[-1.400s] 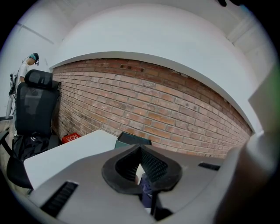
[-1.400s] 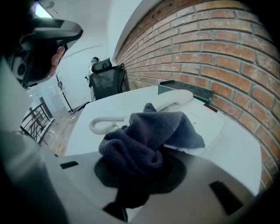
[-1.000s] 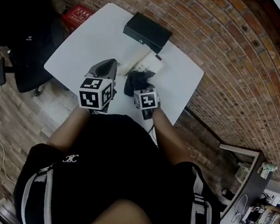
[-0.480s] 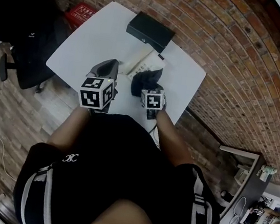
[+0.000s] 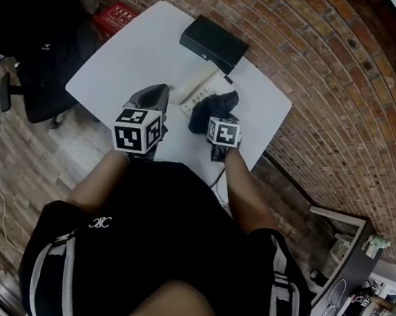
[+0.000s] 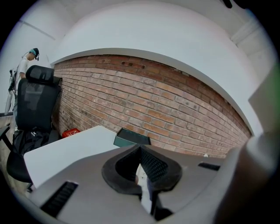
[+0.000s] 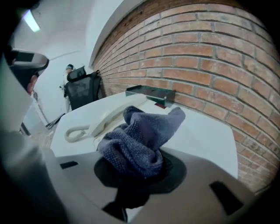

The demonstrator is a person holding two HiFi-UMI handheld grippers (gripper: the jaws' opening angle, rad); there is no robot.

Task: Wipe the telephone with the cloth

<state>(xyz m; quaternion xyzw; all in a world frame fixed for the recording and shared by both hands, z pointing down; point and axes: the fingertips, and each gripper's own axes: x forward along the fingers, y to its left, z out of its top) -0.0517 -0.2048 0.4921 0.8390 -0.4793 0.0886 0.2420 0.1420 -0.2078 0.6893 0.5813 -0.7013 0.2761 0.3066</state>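
Being clamped in the right tool [image 7: 140, 168], the cloth [image 7: 140, 135] is held at the telephone [image 7: 109, 116], which could be dragged by wiping, unbraced by the closed, empty left tool [image 6: 142, 168].

Cloth shifts across the telephone
The right gripper [image 5: 219, 118] has carried the cloth [image 5: 210, 106] rightward and away from the person, now over the telephone's [image 5: 197, 88] right part.
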